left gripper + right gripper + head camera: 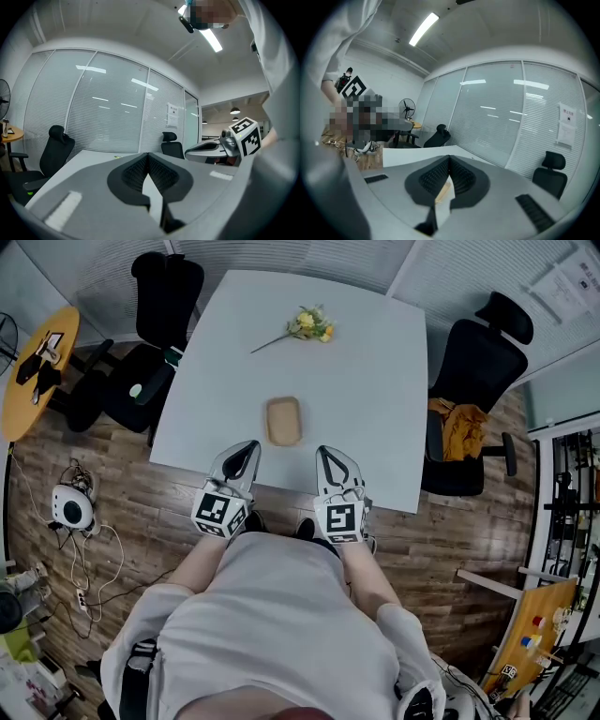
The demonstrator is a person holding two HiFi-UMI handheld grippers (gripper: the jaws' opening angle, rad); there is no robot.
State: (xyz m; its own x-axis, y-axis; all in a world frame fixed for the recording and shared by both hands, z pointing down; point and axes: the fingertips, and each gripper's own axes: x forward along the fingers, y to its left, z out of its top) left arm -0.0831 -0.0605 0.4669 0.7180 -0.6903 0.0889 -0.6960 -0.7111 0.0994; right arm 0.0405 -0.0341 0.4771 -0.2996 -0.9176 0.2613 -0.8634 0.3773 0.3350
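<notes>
A tan, rounded-rectangular tray [284,421] lies on the white table [375,381] near its front edge. A small bunch of yellow flowers [312,326] lies farther back. My left gripper [252,444] hovers over the front edge, just left of the tray, jaws shut with nothing in them. My right gripper [323,451] mirrors it just right of the tray, also shut and empty. In the left gripper view the shut jaws [148,154] point over the table, with the right gripper [220,147] alongside. In the right gripper view the tray [444,191] peeks out below the closed tips [449,158].
Black office chairs stand at the table's far left [164,296] and right [483,362]; the right one carries an orange cloth [457,427]. A round yellow side table [37,371] stands at left. A white device [70,507] and cables lie on the wooden floor.
</notes>
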